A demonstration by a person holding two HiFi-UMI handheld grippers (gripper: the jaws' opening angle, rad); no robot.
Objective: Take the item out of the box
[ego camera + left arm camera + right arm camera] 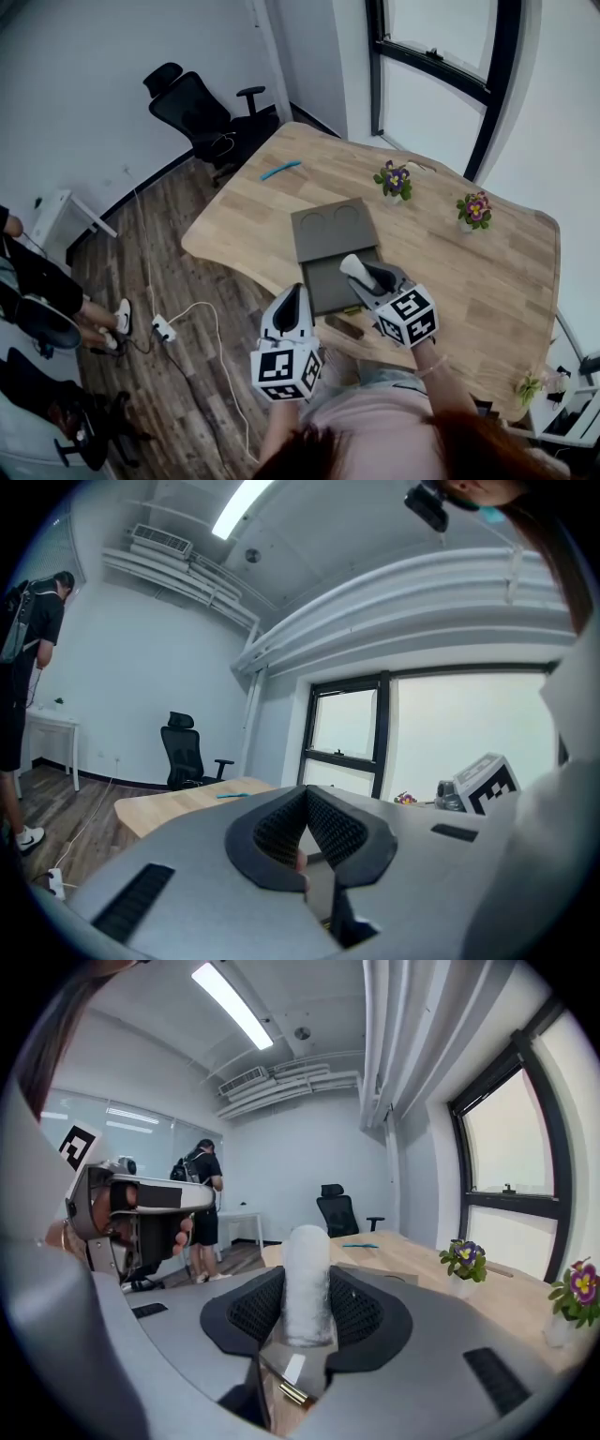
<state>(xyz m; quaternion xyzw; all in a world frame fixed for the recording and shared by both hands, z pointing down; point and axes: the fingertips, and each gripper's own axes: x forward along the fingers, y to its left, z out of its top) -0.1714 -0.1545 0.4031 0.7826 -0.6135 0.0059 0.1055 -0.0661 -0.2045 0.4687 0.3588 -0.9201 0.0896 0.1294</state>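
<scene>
A dark grey box lies open on the wooden table (469,272), its lid (333,230) flat behind the tray (326,281). Just above the tray's right side, my right gripper (364,274) is shut on a white, rounded cylindrical item (351,265). In the right gripper view that white item (307,1269) stands upright between the ribbed pads (361,1312) of the right gripper (307,1316). My left gripper (296,294) hovers at the tray's front left corner. Seen in the left gripper view, the left gripper (306,803) has its tips touching and nothing between them.
A blue pen (280,170) lies at the table's far left. Two small flower pots (393,180) (475,209) stand behind the box. A small dark piece (344,326) sits at the front edge. An office chair (202,112), floor cables and people are on the left.
</scene>
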